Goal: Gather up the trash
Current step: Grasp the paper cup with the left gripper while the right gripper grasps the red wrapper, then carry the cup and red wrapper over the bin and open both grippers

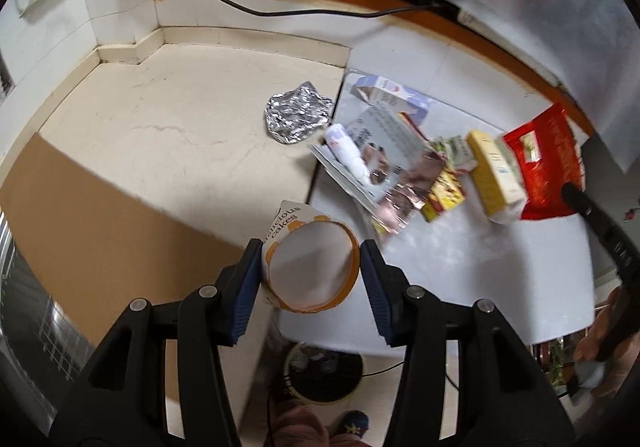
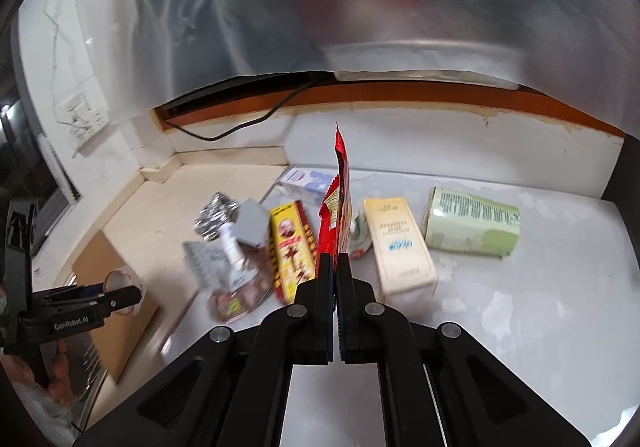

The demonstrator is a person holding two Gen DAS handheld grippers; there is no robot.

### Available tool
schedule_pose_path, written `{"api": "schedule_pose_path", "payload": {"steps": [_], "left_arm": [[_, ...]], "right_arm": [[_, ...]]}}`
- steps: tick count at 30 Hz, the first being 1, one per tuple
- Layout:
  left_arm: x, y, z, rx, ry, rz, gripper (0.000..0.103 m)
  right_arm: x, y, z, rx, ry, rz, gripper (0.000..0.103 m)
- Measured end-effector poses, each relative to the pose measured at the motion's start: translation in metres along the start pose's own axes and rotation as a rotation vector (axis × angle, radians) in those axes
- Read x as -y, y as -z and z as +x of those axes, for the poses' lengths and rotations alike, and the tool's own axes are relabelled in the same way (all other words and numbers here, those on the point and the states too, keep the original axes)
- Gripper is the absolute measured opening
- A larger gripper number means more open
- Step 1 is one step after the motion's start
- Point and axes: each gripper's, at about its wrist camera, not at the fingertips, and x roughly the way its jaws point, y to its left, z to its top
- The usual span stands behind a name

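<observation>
We see the left gripper (image 1: 312, 267) about half open, its blue pads pressed on either side of an orange-and-white paper cake cup (image 1: 310, 267). The cup is held above the table's edge, its open mouth toward the camera and "cakes" printed on its wall. The right gripper (image 2: 335, 267) is clamped fully on a red snack wrapper (image 2: 342, 191), which stands up edge-on from the jaws toward twelve o'clock. On the white table (image 2: 520, 307) the other trash lies: a cream carton (image 2: 400, 243) at one o'clock of the right gripper, a green box (image 2: 472, 223) at two o'clock, a yellow-red packet (image 2: 290, 255) at ten o'clock, and crumpled foil (image 1: 298, 113) at twelve o'clock of the cup.
</observation>
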Motion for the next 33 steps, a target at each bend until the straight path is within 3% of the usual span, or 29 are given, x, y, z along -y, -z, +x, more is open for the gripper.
{"api": "schedule_pose_path", "payload": {"steps": [8, 16, 25, 33], "left_arm": [[0.03, 0.061, -0.06, 0.019, 0.034, -0.031, 0.045], [0.062, 0.14, -0.081, -0.006, 0.05, -0.067, 0.045], [0.073, 0.223, -0.041, -0.14, 0.041, -0.117, 0.045], [0.064, 0.28, 0.021, -0.257, 0.026, -0.142, 0.045]], "right_arm": [[-0.01, 0.055, -0.065, -0.027, -0.082, -0.037, 0.002], [-0.01, 0.129, -0.105, -0.104, -0.152, -0.082, 0.002], [0.0, 0.223, -0.097, -0.266, -0.194, -0.082, 0.002], [0.014, 0.301, -0.045, -0.422, -0.201, -0.052, 0.002]]}}
